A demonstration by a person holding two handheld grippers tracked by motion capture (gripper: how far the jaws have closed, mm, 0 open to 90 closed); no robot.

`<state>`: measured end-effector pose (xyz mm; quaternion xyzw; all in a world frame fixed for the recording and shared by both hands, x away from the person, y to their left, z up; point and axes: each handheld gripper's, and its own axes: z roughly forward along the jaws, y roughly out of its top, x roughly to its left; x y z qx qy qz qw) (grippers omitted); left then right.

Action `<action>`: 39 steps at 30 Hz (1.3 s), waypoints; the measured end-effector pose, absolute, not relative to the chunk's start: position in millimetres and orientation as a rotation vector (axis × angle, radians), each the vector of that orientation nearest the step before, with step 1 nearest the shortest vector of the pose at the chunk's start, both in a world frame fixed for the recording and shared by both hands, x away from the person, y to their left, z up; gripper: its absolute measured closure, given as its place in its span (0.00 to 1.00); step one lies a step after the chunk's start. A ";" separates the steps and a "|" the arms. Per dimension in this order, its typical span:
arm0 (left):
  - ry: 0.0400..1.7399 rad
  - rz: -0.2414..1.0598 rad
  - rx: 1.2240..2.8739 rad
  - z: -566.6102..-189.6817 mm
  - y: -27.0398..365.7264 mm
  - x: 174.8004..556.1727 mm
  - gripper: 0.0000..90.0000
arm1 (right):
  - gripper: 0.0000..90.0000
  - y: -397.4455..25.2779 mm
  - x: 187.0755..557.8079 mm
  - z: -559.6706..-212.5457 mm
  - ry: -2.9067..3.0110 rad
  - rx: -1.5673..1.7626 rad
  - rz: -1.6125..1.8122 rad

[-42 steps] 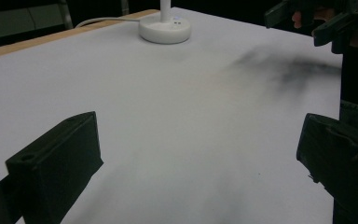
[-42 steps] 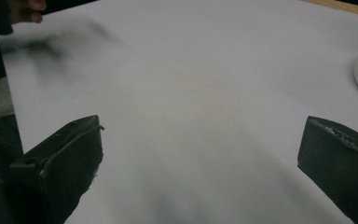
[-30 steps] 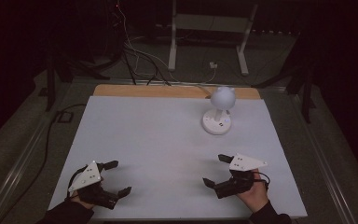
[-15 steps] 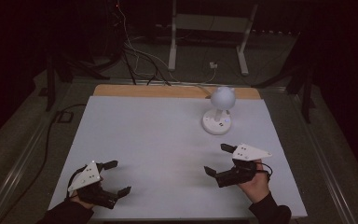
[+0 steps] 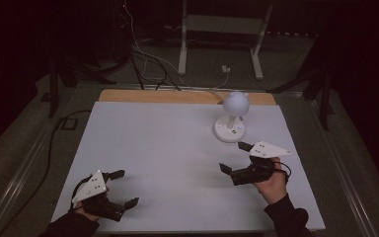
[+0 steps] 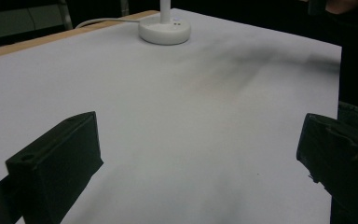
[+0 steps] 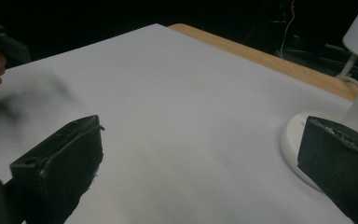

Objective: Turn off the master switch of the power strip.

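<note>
A small white desk lamp (image 5: 232, 118) with a round base and ball-shaped head stands at the far right of the white table (image 5: 168, 148). My right gripper (image 5: 234, 157) hovers just in front of the lamp, open and empty; its own view puts the lamp base (image 7: 298, 144) close beside the right jaw. My left gripper (image 5: 125, 188) rests near the front left corner, open with nothing between its jaws. From the left gripper view the lamp base (image 6: 164, 31) stands far across the table.
A wooden strip (image 5: 158, 96) runs along the table's far edge. Cables (image 5: 143, 59) and a white metal stand (image 5: 219, 34) lie on the dark floor beyond. A white cord (image 5: 212, 91) leads from the lamp off the back.
My right gripper has moved forward and up toward the lamp base. The left gripper has stayed where it was.
</note>
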<state>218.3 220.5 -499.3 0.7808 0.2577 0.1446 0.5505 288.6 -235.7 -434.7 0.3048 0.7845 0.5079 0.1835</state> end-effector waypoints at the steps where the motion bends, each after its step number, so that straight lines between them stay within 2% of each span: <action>1: 0.611 0.342 1.849 -499.4 220.4 218.2 0.00 | 0.00 -235.8 290.5 -433.9 2.211 0.858 1.429; 13: 0.611 0.343 1.850 -499.3 220.4 218.1 0.00 | 0.00 -236.6 310.0 -426.9 2.199 0.877 1.429; 39: 0.614 0.334 1.847 -499.7 220.6 218.5 0.00 | 0.00 -257.4 369.4 -435.6 2.164 1.026 1.348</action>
